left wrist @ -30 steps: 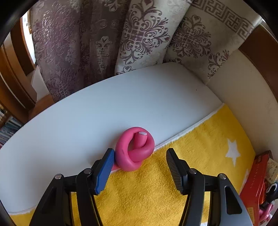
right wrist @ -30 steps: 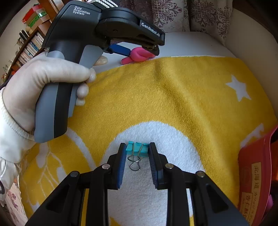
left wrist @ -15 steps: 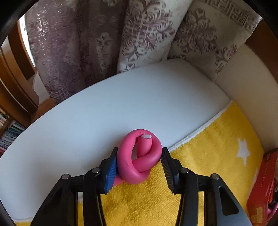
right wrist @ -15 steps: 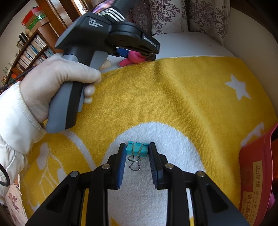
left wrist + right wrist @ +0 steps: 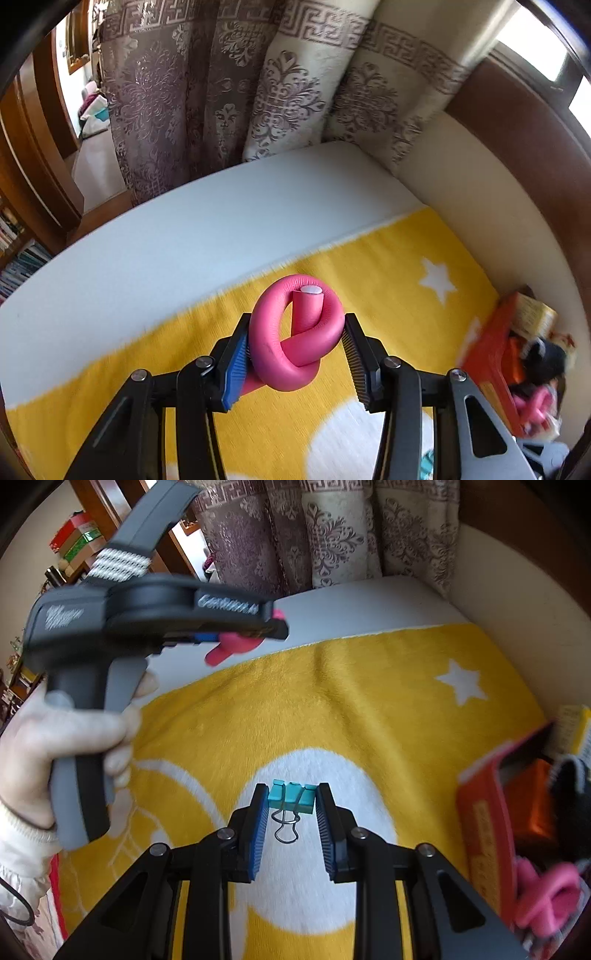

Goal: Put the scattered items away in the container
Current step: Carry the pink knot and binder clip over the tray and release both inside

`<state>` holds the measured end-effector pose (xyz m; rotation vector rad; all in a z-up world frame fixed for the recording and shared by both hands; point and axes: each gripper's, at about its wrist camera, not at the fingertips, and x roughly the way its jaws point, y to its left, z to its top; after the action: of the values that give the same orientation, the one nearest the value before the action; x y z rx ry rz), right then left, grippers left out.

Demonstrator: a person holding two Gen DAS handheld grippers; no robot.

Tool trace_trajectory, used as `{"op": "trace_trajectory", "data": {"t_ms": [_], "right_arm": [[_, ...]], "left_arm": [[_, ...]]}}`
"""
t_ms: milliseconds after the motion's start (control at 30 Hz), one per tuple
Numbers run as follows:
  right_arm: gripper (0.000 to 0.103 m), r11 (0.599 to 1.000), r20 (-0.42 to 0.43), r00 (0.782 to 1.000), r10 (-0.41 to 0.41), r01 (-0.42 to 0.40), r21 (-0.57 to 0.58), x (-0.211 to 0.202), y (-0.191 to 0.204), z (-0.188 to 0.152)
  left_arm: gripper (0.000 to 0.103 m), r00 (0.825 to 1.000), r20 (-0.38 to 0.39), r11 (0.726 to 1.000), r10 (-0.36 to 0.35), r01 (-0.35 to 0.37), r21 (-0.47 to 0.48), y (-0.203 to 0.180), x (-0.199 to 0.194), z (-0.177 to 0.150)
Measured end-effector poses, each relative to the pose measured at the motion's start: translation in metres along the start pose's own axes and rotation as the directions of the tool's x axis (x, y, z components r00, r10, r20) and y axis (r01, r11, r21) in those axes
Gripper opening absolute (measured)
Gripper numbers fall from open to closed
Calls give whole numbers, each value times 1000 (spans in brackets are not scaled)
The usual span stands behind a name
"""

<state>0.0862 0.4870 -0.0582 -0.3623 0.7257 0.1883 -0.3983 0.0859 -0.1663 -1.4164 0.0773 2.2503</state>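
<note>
Both grippers are closed on things. Left gripper (image 5: pixel 295 350) has its two pads pressed against the sides of a pink foam knot (image 5: pixel 295 332), a soft tube looped into a pretzel with one cut end pointing up between the jaws; the knot hangs clear of the yellow towel (image 5: pixel 388 258) below it. Right gripper (image 5: pixel 290 816) stands narrow, its blue-padded fingers (image 5: pixel 258 830) clamped on either side of a teal binder clip (image 5: pixel 291 797), whose wire handles point back toward the camera between the jaws. Under that clip lies a white round patch of the same towel.

Ahead and to the left of the right gripper, a gloved hand (image 5: pixel 66 731) grips the grey handle of the left tool, and a pink end of the knot sticks out beneath its nose.

Off to the right of both tools sits the red container (image 5: pixel 491 354), just past the towel's edge. It already holds another pink piece (image 5: pixel 543 893) and something dark, perhaps a black brush, though the blur there leaves that unsure. A white star (image 5: pixel 437 278) is printed on the towel between the left gripper and the container. Beyond the towel runs a white surface (image 5: pixel 184 240), with patterned curtains (image 5: pixel 240 92) hanging behind it.
</note>
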Motion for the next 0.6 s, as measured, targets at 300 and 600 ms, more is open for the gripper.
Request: {"op": "trace_trajectory", "data": {"t_ms": [300,600], "right_arm": [[28,1000,26,1000,-10,10,-17,-59,-18,-32],[28,996,44,996,-76,74,48,-129,-89,-77]], "left_arm": [[49,999,0,999,-53,53,10,-62,-58,-48],[49,990,-29,990,-139,140,32,-157,-82,-79]]}}
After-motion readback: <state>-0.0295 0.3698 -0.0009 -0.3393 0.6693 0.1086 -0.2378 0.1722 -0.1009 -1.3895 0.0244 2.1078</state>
